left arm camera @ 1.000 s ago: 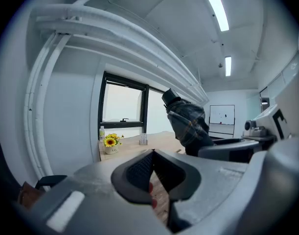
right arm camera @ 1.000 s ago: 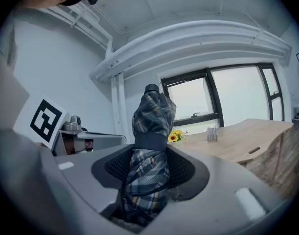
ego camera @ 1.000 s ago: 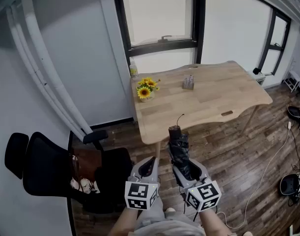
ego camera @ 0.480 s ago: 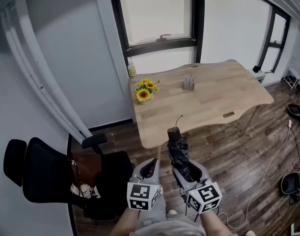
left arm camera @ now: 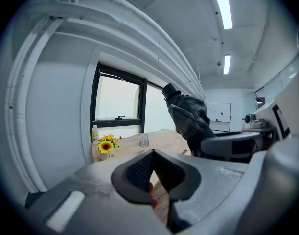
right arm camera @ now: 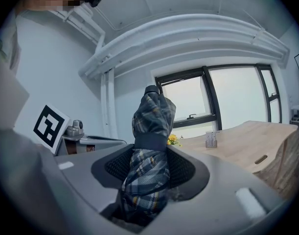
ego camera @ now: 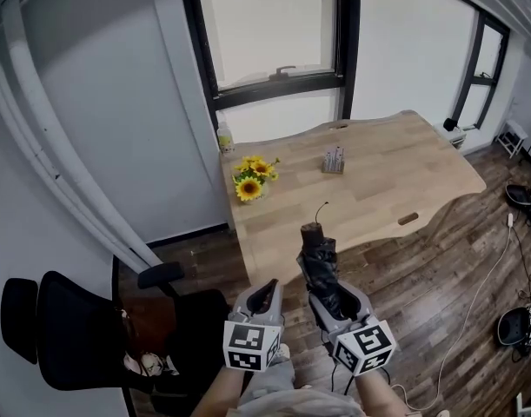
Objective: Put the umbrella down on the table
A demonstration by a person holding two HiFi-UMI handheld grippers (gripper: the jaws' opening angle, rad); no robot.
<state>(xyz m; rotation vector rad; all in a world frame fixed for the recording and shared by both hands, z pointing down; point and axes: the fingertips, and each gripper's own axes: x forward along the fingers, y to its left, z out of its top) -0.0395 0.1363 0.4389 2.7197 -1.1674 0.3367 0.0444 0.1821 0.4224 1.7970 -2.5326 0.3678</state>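
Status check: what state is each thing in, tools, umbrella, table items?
Umbrella: folded, held in the air, not on the table.
Right tool: shut on the umbrella.
Left tool: shut, empty.
Table: umbrella not yet on it.
Sunflowers: upright on the table.

Dark plank floor (ego camera: 439,285), white walls (ego camera: 152,129), black-framed window (ego camera: 274,24)

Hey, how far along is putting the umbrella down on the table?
Done: the right tool grips the folded umbrella. In hand: it is held in the air near the table, not resting on it. Left: bring it over the tabletop, lower it and let go. The left tool is shut and empty.
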